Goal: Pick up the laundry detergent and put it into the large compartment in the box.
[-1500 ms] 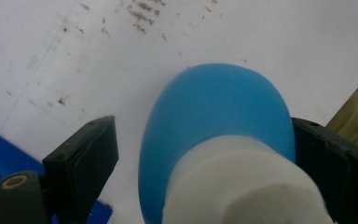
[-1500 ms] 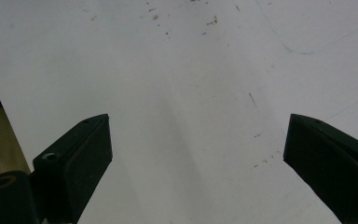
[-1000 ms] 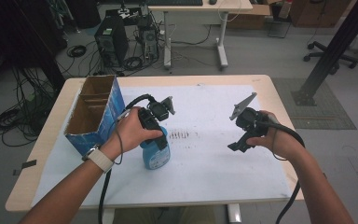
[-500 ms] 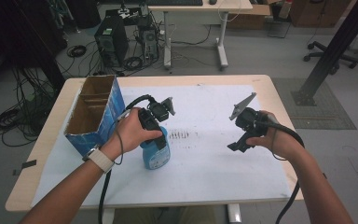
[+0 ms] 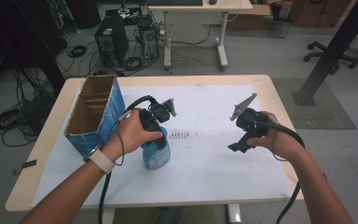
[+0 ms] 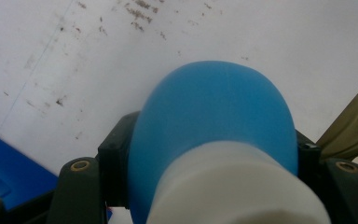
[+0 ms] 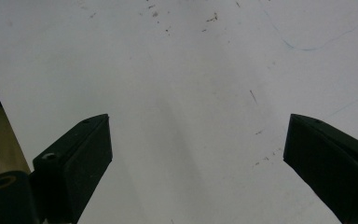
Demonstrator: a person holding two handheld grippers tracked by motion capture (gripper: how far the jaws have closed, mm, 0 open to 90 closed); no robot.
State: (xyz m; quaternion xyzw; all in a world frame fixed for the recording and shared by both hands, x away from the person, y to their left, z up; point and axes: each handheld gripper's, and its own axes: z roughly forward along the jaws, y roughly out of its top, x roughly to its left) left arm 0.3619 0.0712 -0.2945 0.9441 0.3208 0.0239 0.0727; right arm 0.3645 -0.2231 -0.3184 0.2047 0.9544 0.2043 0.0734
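Plastic of the blue bottle (image 6: 214, 121) looks smooth, light and squeezable; my left tool (image 5: 156, 133) has just been closing and now pinches its shoulder below the white cap (image 6: 233, 186), directly beneath it. Right tool (image 7: 200, 154) is spread, well apart.

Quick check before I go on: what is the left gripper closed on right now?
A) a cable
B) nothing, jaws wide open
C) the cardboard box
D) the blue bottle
D: in the left gripper view the left gripper has its jaws pressed against both sides of the blue bottle, which stands beside the cardboard box.
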